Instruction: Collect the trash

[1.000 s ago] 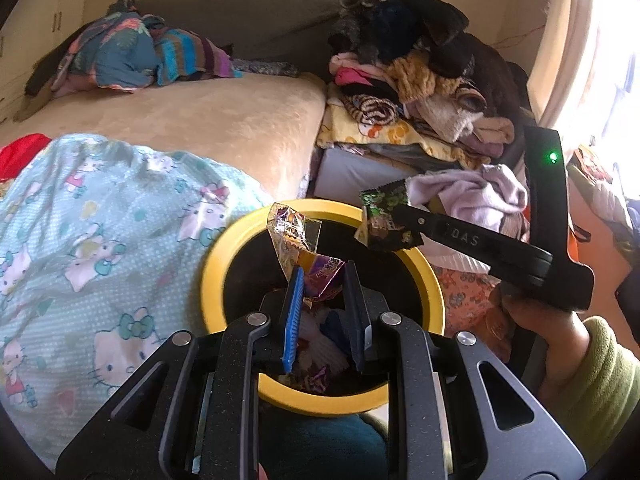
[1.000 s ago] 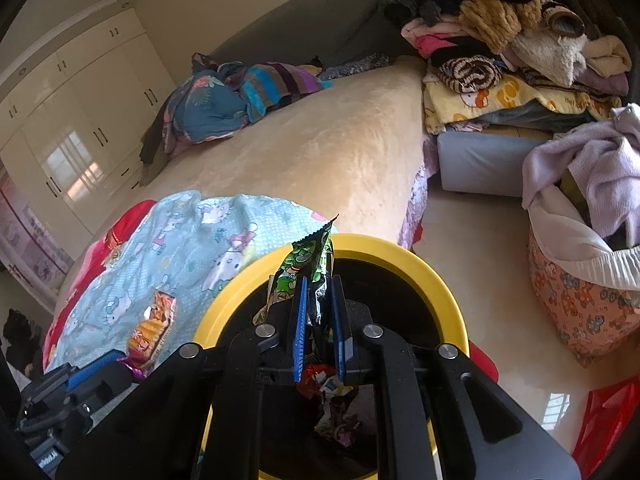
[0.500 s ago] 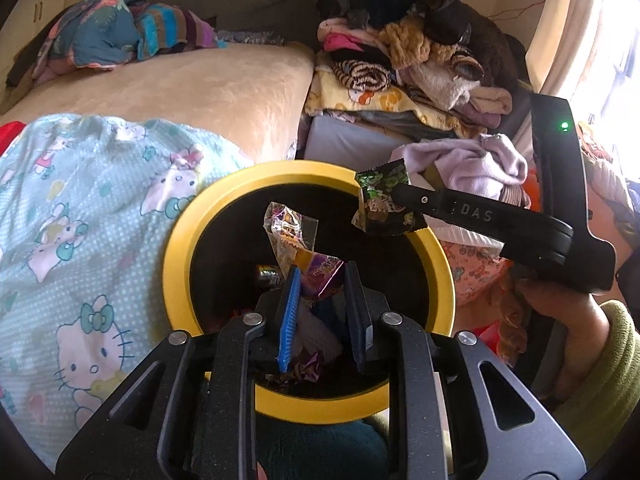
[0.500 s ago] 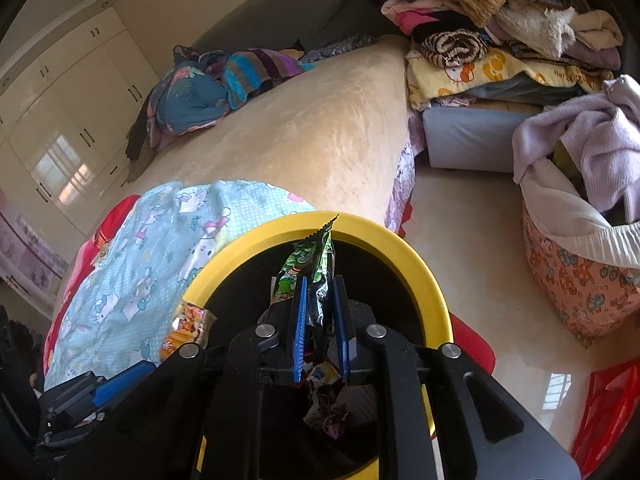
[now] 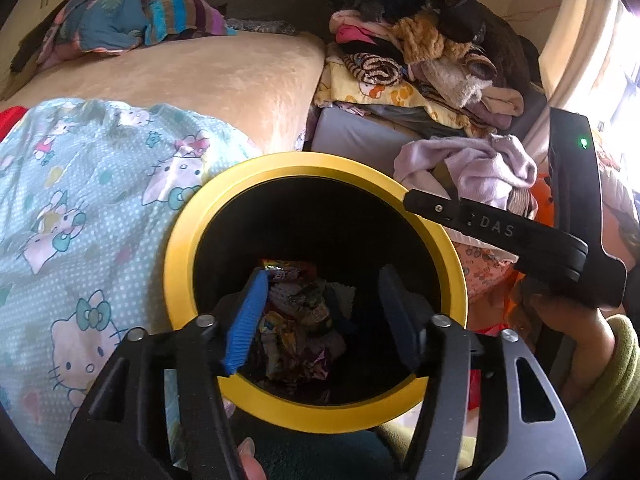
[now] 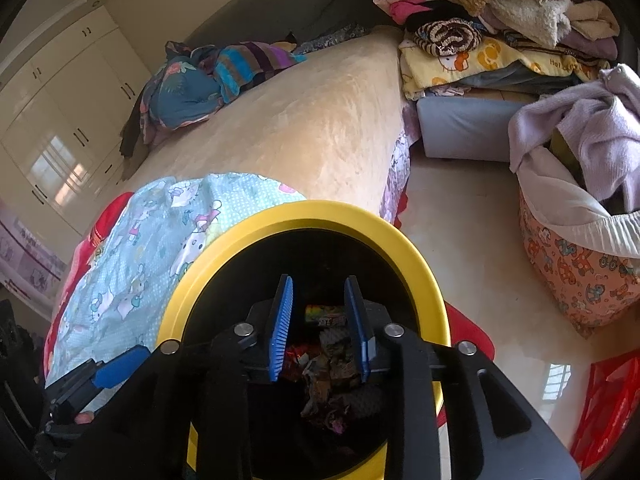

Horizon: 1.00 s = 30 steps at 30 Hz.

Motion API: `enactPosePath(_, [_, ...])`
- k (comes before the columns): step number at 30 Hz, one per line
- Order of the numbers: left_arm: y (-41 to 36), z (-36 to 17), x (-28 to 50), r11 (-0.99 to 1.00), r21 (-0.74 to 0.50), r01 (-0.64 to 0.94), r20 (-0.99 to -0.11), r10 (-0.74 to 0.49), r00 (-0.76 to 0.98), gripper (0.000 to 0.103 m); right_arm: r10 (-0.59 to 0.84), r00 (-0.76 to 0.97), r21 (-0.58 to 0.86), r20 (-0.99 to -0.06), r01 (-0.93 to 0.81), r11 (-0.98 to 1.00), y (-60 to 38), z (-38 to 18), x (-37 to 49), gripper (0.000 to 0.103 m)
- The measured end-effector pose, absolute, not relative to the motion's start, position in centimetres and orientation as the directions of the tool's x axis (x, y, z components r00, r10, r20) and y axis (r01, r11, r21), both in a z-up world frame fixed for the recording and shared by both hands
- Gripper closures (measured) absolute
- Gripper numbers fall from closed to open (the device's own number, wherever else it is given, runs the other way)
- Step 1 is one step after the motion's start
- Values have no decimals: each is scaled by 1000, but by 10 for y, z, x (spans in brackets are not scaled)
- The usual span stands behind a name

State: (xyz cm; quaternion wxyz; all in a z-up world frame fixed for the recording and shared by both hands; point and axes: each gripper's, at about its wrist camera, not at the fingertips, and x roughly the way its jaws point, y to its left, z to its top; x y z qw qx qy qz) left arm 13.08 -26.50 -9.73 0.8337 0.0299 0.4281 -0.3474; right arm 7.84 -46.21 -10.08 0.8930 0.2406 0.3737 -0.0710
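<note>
Both my grippers, left (image 5: 320, 312) and right (image 6: 318, 326), hang empty with jaws apart over the bin (image 5: 180, 280); the wrappers (image 5: 300, 332) lie straight below inside it, equally near either hand, with no more trash in view

The right gripper (image 6: 318, 328) hangs with jaws parted and empty over the yellow-rimmed bin (image 6: 416, 264), crumpled wrappers (image 6: 332, 372) heaped inside (beside the bed (image 6: 304, 128)).
</note>
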Motion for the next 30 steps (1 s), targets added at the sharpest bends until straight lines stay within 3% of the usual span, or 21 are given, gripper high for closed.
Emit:
enactPosePath(5, [-250, -88, 133, 789, -258, 558, -732, -536, 420, 34, 40, 720, 360, -692, 298, 884, -458, -90, 74, 61])
enactPosePath(7, [-242, -84, 133, 803, -259, 536, -730, -526, 436, 20, 36, 724, 352, -689, 291, 890, -455, -85, 72, 52])
enactPosePath(10, [-229, -77, 132, 818, -254, 516, -726, -513, 457, 14, 37, 731, 341, -682, 273, 900, -447, -77, 69, 47])
enactPosePath(12, [-223, -74, 131, 827, -251, 503, -725, -505, 469, 11, 35, 736, 333, -676, 262, 906, -442, -72, 67, 36])
enactPosePath(15, [-212, -68, 129, 846, -242, 476, -723, -484, 493, 11, 34, 745, 321, -666, 244, 915, -431, -64, 64, 30])
enactPosePath(17, [-203, -64, 127, 860, -236, 452, -722, -467, 510, 11, 28, 752, 309, -658, 236, 921, -424, -59, 62, 21])
enactPosePath(22, [-175, -53, 124, 889, -232, 395, -708, -433, 559, 11, 43, 771, 293, -635, 189, 937, -403, -48, 57, 14])
enactPosePath(30, [-128, -40, 117, 937, -209, 281, -682, -345, 644, 11, 93, 792, 281, -603, 102, 954, -367, -38, 54, 11])
